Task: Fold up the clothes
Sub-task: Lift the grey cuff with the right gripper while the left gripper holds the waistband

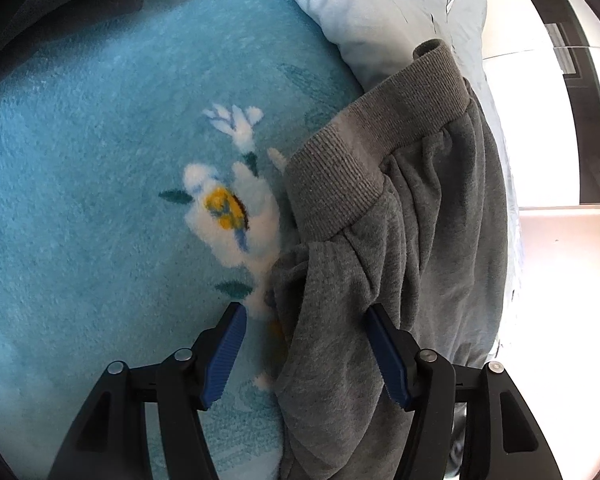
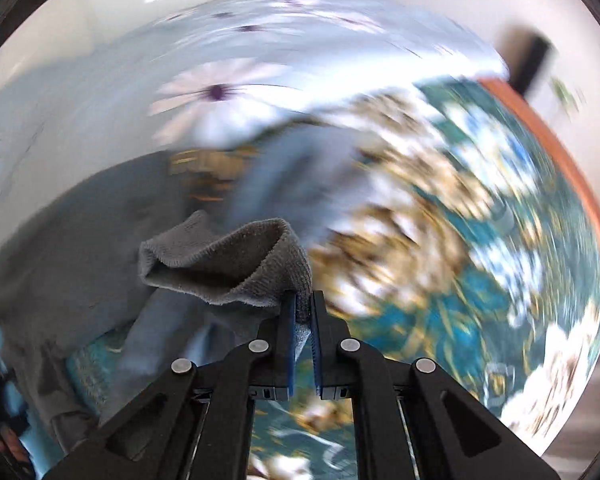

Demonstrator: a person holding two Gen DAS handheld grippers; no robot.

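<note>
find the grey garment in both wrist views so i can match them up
Left wrist: grey garment fills the right half, ribbed band uppermost, fabric lying between the open jaws.
Right wrist: centre-left, blurred, a ribbed edge clamped in the shut jaws.
Shared landmark: the teal floral blanket, left there, right here.

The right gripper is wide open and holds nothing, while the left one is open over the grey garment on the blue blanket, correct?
Not quite. The right wrist view shows the right gripper shut on a ribbed grey cuff. The left gripper is indeed open over the grey garment on the blue blanket.
</note>
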